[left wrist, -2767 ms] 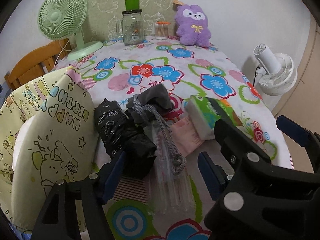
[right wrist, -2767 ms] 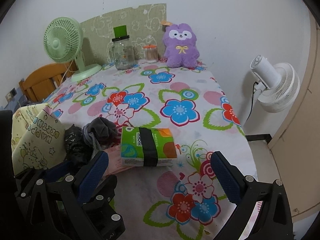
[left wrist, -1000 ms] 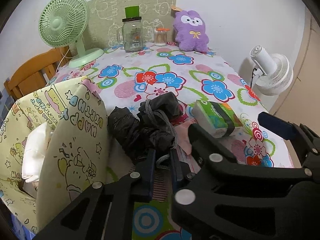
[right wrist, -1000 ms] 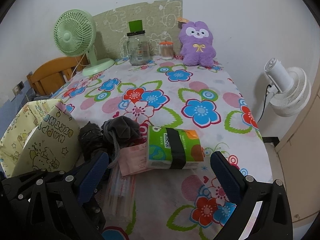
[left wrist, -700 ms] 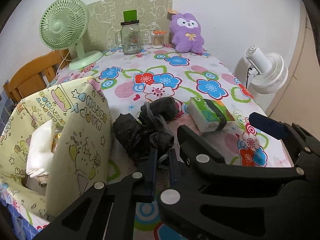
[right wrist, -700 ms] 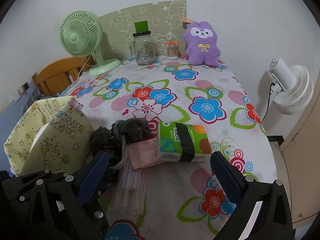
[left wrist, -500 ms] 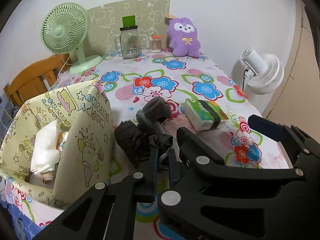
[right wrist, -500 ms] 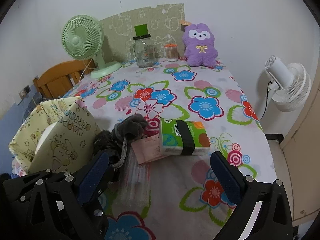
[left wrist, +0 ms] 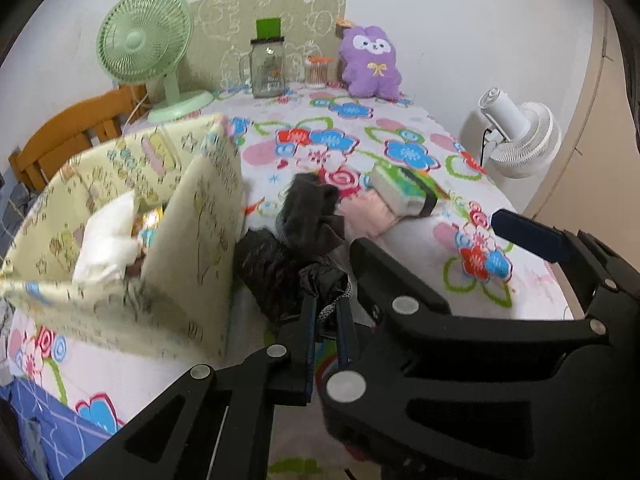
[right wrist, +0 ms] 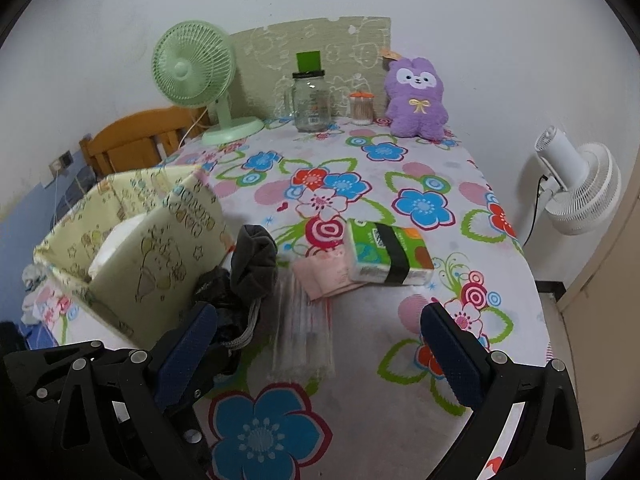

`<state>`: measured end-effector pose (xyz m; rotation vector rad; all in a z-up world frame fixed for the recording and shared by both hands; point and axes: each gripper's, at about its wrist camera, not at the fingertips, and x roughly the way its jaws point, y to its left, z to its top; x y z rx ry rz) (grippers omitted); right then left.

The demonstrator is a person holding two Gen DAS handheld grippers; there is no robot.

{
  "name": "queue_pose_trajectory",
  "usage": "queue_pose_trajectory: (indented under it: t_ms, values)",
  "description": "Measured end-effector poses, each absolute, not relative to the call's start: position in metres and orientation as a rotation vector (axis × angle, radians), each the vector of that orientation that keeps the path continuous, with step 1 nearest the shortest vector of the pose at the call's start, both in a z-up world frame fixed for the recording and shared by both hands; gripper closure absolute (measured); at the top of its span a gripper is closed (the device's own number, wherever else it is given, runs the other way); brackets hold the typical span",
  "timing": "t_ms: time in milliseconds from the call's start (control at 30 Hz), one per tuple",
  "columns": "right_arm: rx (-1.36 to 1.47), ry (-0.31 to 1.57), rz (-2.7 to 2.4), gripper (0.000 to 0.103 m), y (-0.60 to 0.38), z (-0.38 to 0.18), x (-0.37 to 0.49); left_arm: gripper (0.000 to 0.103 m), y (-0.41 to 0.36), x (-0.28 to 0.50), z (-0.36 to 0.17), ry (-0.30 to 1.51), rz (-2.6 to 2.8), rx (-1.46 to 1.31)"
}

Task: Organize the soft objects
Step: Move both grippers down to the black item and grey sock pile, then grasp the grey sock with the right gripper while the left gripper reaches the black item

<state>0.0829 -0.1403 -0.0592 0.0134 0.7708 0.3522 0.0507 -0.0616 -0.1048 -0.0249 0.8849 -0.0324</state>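
Note:
My left gripper (left wrist: 326,314) is shut on the grey cord of a dark grey drawstring pouch (left wrist: 310,212) and holds it lifted beside a black plastic bag (left wrist: 268,268). The pouch (right wrist: 254,260) also shows in the right wrist view, hanging next to the yellow fabric storage box (right wrist: 156,240). That box (left wrist: 192,216) holds a white soft item (left wrist: 106,236). My right gripper (right wrist: 320,344) is open and empty above a clear plastic packet (right wrist: 304,328). A green tissue pack (right wrist: 388,256) lies on a pink packet (right wrist: 328,272).
A purple plush toy (right wrist: 416,100), a glass jar (right wrist: 310,98), a toothpick holder (right wrist: 362,108) and a green fan (right wrist: 196,72) stand at the table's far edge. A white fan (right wrist: 580,184) stands off the right side. A wooden chair (right wrist: 136,144) is at the left.
My left gripper closed on the pouch's cord and lifted it up and back toward the yellow box. Both views have pulled back and risen; the right gripper stays open.

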Motion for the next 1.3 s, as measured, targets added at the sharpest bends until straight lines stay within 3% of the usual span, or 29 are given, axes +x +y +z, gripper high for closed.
queue_pose_trajectory:
  t_ms: [233, 400, 467, 600, 667, 700, 1067, 1133, 1167, 1300]
  values:
    - [-0.027, 0.781, 0.405, 0.001, -0.124, -0.068, 0.083, 0.096, -0.051, 0.050, -0.118, 0.928, -0.017, -0.044]
    - [-0.016, 0.804, 0.434, 0.013, -0.117, -0.075, 0.094, 0.097, -0.047, 0.054, -0.124, 0.947, -0.017, -0.043]
    - [-0.008, 0.812, 0.438, 0.024, -0.116, -0.077, 0.098, 0.097, -0.047, 0.055, -0.127, 0.957, -0.025, -0.040]
    - [-0.009, 0.832, 0.458, 0.033, -0.111, -0.084, 0.104, 0.098, -0.046, 0.061, -0.135, 0.994, -0.039, -0.047]
    - [-0.023, 0.852, 0.480, 0.045, -0.106, -0.089, 0.107, 0.099, -0.045, 0.061, -0.136, 1.000, -0.041, -0.042]
    - [-0.017, 0.860, 0.492, 0.046, -0.105, -0.090, 0.108, 0.099, -0.044, 0.061, -0.135, 0.999, -0.042, -0.043]
    - [-0.032, 0.873, 0.489, 0.043, -0.104, -0.087, 0.110, 0.099, -0.044, 0.062, -0.132, 0.985, -0.054, -0.042]
    - [-0.040, 0.867, 0.489, 0.032, -0.104, -0.084, 0.111, 0.088, -0.044, 0.062, -0.131, 0.983, -0.052, -0.047]
    - [-0.043, 0.858, 0.488, 0.023, -0.104, -0.082, 0.111, 0.075, -0.044, 0.062, -0.130, 0.980, -0.050, -0.052]
    - [-0.054, 0.821, 0.488, 0.021, -0.105, -0.077, 0.114, 0.069, -0.045, 0.064, -0.130, 0.973, -0.038, -0.063]
